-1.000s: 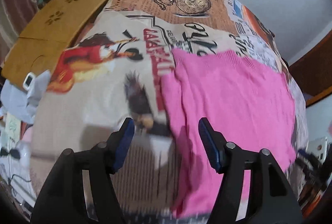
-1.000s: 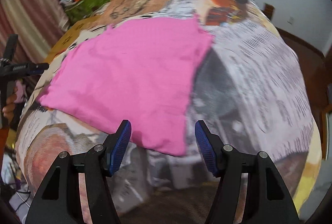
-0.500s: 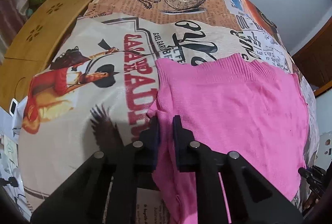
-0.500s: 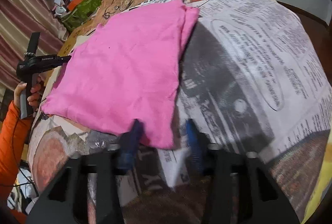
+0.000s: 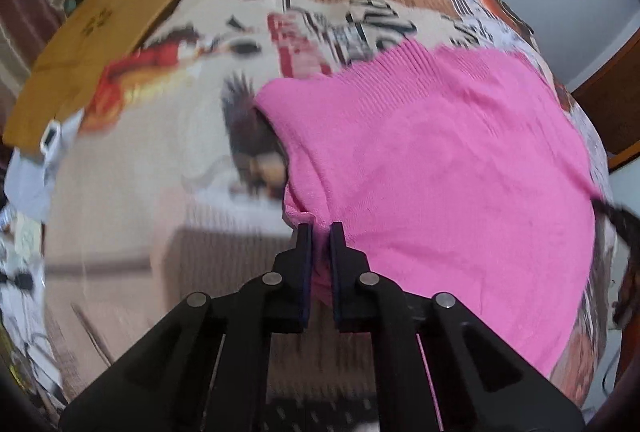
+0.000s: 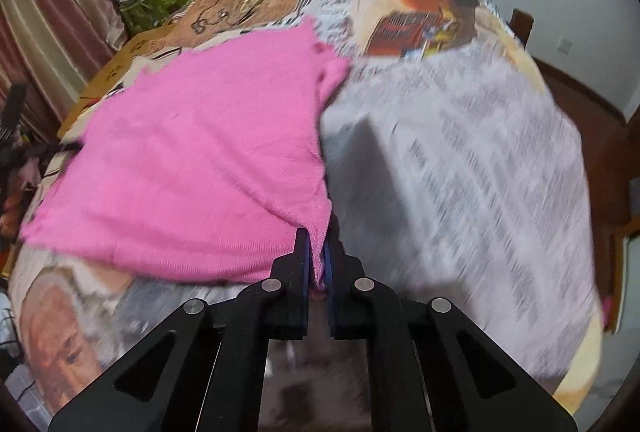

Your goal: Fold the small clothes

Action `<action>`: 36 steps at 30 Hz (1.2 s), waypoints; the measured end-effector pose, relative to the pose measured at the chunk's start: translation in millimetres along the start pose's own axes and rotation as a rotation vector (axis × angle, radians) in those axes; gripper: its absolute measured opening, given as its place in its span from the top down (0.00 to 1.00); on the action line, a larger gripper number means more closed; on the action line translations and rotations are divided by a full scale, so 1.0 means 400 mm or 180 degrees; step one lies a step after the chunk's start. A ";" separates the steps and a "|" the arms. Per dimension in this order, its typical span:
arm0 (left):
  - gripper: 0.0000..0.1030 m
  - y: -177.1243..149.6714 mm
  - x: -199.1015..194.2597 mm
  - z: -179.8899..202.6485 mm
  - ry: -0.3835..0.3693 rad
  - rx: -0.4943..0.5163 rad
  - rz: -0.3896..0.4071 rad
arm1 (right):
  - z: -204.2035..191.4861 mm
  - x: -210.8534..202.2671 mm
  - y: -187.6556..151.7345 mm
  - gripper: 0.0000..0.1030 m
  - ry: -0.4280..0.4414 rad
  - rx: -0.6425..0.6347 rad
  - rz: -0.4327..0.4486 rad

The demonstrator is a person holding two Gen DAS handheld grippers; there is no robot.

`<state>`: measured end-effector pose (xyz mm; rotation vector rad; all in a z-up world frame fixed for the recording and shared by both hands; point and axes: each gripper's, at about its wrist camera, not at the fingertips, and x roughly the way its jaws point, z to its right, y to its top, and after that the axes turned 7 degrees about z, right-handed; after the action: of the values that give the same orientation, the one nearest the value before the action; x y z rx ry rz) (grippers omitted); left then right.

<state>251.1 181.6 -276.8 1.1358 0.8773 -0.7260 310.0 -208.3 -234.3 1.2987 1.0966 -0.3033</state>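
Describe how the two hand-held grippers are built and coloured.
The left hand-held gripper and the right hand-held gripper look alike: matte black angular linkage arms with triangular cut-outs, round silver pivot pins, and flat fingers lined with dark blue pads. No cables or markings show.

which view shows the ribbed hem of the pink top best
The left wrist view. There the ribbed hem runs sharp along the far edge of the pink top, beyond the left gripper. In the right wrist view that far edge is blurred and no ribbing can be made out.
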 end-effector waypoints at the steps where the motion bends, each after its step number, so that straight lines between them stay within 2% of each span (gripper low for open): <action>1: 0.93 -0.020 -0.012 0.008 -0.0008 0.0005 0.0005 | 0.007 0.008 0.016 0.95 -0.0019 -0.0035 0.0016; 4: 0.93 -0.066 -0.052 0.036 -0.0110 0.0001 0.0034 | 0.015 0.034 0.059 0.95 -0.0069 -0.0131 0.0023; 6: 0.89 -0.086 -0.075 0.046 -0.0173 -0.0023 0.0055 | 0.026 0.052 0.095 0.95 -0.0111 -0.0197 0.0046; 8: 0.73 -0.096 -0.097 0.050 -0.0165 -0.0027 0.0105 | 0.037 0.065 0.133 0.95 -0.0130 -0.0226 0.0096; 10: 0.66 -0.092 -0.111 0.046 -0.0065 -0.0014 0.0167 | 0.043 0.076 0.162 0.95 -0.0163 -0.0261 0.0129; 14: 0.63 -0.061 -0.115 0.023 0.0131 0.0015 0.0253 | 0.065 0.115 0.226 0.95 -0.0269 -0.0333 0.0147; 17: 0.61 -0.025 -0.089 0.000 0.0172 -0.0056 0.0260 | 0.083 0.148 0.268 0.95 -0.0363 -0.0349 0.0166; 21: 0.61 0.016 -0.051 0.006 0.0093 -0.0066 0.0245 | 0.099 0.187 0.309 0.95 -0.0500 -0.0336 0.0163; 24: 0.61 0.038 -0.027 0.030 0.0002 0.0008 0.0202 | 0.104 0.188 0.325 0.94 -0.0479 -0.0296 0.0129; 25: 0.61 0.045 -0.019 0.045 -0.0031 0.0065 0.0193 | 0.102 0.177 0.324 0.90 -0.0493 -0.0280 0.0125; 27: 0.59 0.054 -0.004 0.073 -0.0114 0.0190 0.0174 | 0.100 0.153 0.322 0.75 -0.0512 -0.0228 0.0128; 28: 0.56 0.055 0.002 0.083 -0.0142 0.0222 0.0166 | 0.098 0.139 0.317 0.64 -0.0496 -0.0204 0.0152; 29: 0.52 0.058 0.010 0.091 -0.0176 0.0245 0.0153 | 0.095 0.118 0.309 0.59 -0.0442 -0.0172 0.0204; 34: 0.50 0.063 0.055 0.119 -0.0194 0.0333 0.0061 | 0.058 0.013 0.232 0.56 -0.0047 0.0031 0.0277; 36: 0.53 0.061 0.051 0.125 -0.0255 0.0349 0.0092 | 0.027 -0.018 0.180 0.56 0.0124 0.0072 0.0238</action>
<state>292.3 139.2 -275.2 1.2056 0.7597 -0.7984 363.8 -198.0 -185.7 1.3675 1.0773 -0.2360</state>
